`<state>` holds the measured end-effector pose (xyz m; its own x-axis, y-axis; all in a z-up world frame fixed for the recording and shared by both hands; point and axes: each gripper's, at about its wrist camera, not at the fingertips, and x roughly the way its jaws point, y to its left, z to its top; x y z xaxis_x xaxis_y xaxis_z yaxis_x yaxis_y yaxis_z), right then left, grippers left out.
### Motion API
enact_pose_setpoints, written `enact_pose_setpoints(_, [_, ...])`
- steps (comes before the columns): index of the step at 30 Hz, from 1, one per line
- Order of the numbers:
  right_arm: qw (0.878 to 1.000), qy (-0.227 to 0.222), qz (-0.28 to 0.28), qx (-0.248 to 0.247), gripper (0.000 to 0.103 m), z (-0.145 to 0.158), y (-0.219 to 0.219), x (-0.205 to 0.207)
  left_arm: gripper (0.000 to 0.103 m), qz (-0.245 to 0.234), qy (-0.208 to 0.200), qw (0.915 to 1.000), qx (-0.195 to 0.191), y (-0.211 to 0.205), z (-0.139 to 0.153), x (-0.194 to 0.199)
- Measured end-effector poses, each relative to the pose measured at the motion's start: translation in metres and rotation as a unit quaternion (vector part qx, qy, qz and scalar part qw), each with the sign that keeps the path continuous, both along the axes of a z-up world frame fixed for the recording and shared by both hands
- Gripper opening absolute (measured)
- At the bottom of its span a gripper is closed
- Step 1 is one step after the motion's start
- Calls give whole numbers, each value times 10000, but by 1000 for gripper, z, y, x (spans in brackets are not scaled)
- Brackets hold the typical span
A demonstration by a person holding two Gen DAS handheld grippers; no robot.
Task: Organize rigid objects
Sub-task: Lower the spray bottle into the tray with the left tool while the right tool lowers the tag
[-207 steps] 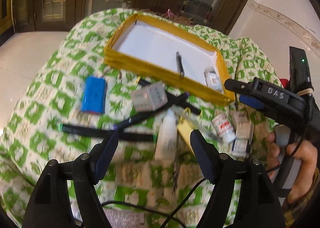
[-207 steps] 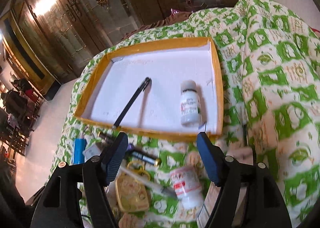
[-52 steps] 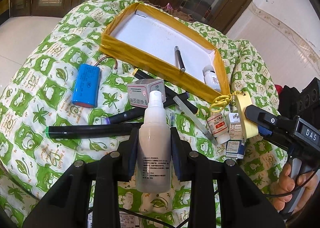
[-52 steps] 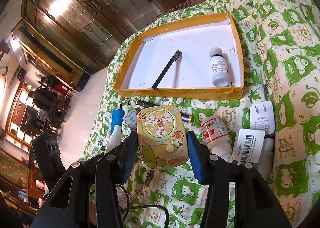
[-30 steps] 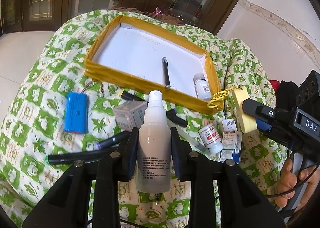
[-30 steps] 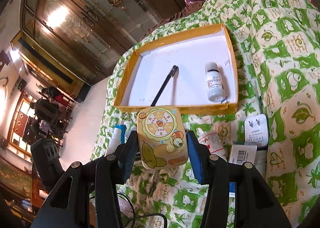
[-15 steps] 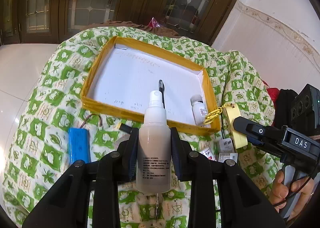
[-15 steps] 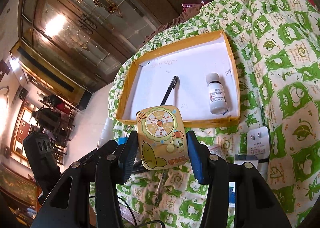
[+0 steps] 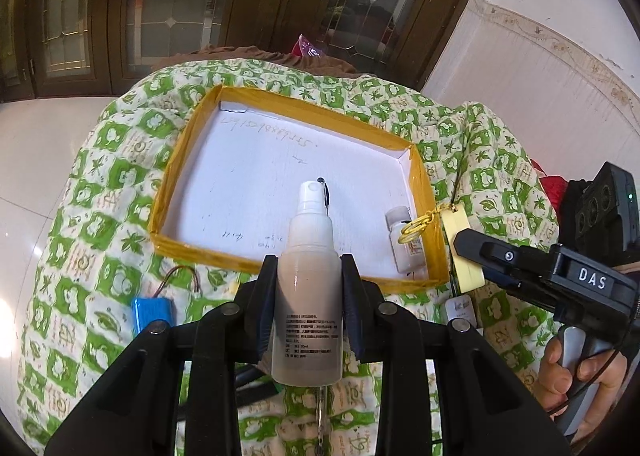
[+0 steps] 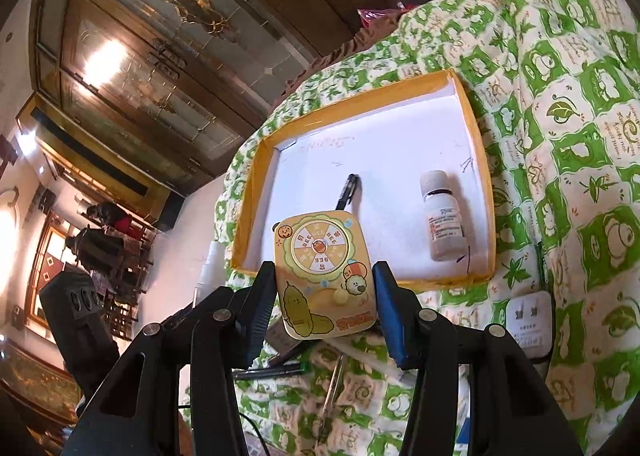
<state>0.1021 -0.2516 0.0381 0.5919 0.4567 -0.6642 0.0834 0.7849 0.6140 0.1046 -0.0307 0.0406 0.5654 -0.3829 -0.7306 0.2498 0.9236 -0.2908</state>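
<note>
The left gripper (image 9: 308, 296) is closed on a spray bottle (image 9: 307, 284), its pads pressing both sides of the bottle, which stands upright with its white nozzle on top. The bottle hangs in the air at the near wall of a tray (image 9: 200, 256), not yet inside it.

The right gripper (image 10: 324, 296) is closed on a small yellow toy (image 10: 325, 272) with a spinner wheel and cartoon figures on its face. A gold chain hangs from the toy's top, seen from the left wrist camera. The toy too is held in the air at the tray's near wall, toward its right corner.

The tray is a shallow white box with yellow walls. It lies on a surface covered by a green and white cloth (image 9: 100, 183); what is under the cloth cannot be told. Inside the tray lie a black pen (image 10: 346, 191) near the middle and a small white pill bottle (image 10: 442, 215) by the right wall.

On the cloth in front of the tray lie a blue battery pack (image 9: 154, 314) with wires at the left, a white plug (image 10: 528, 324) at the right, and dark markers (image 10: 272, 370) below the grippers.

Judged from this, the task is partly done: two things are in the tray, two more are about to go in, and several remain on the cloth.
</note>
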Motion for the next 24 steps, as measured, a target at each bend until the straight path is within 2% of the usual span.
enact_pose_setpoints(9, [9997,196,-102,114,44,-20,-15,23,27,32,158,9999,6,-10,-10,36])
enact_pose_setpoints(24, [9987,427,200,-210,44,-57,7,57,27,90,477,9983,312,-23,-47,91])
